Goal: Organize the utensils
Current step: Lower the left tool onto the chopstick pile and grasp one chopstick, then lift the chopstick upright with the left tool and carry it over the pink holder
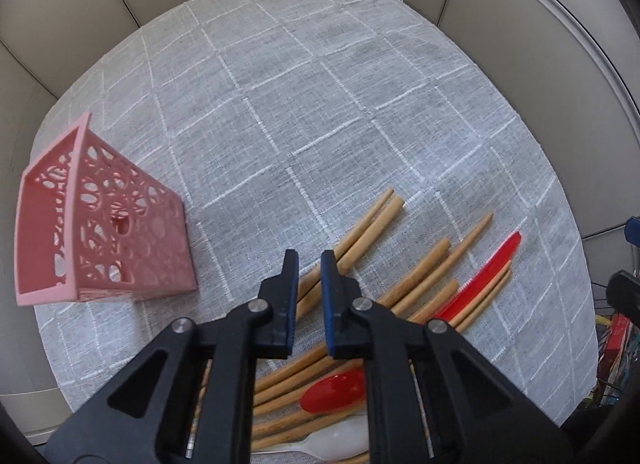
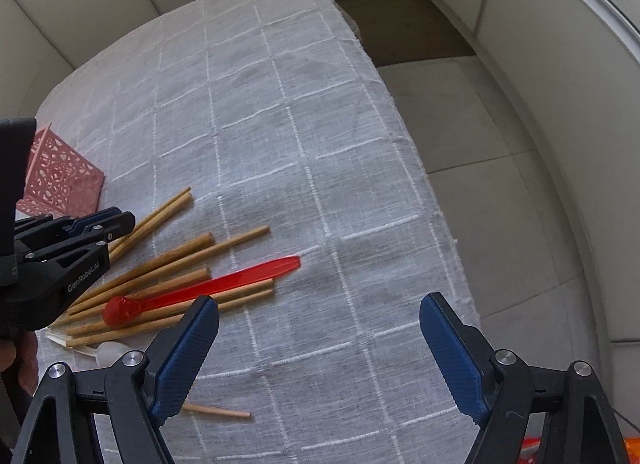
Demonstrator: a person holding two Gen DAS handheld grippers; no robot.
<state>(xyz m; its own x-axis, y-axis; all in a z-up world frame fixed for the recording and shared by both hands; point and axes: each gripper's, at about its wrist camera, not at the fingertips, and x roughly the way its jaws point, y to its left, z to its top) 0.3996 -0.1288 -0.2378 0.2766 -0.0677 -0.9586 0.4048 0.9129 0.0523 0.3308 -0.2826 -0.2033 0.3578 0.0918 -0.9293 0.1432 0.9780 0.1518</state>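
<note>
Left gripper (image 1: 310, 264): blue pads nearly together, a narrow gap between them, nothing clamped. It hovers over the near end of the chopstick pile (image 1: 404, 264). In the right view the same gripper (image 2: 124, 220) enters from 9 o'clock, above the pile's left end.

Right gripper (image 2: 319, 314): jaws spread wide, empty, over bare cloth (image 2: 320, 124). Pile lies at its 10 o'clock.

Chopsticks (image 2: 180, 264): wooden, loosely fanned on the grey checked cloth, tips pointing toward 1–2 o'clock in both views. One stray stick (image 2: 218, 411) lies apart at 6 o'clock of the pile, partly behind the right gripper's left finger (image 2: 188, 352).

Red spoon (image 2: 200, 290): on top of the pile, bowl at the near-left end, handle running toward 2 o'clock. In the left view the bowl (image 1: 334, 388) shows beneath the gripper frame.

White spoon (image 1: 336, 440): at the near edge of the pile, partly hidden.

Pink basket (image 1: 100, 220): perforated, upright, open top, at 9 o'clock of the left gripper; well apart from the pile. Contents cannot be made out.
</note>
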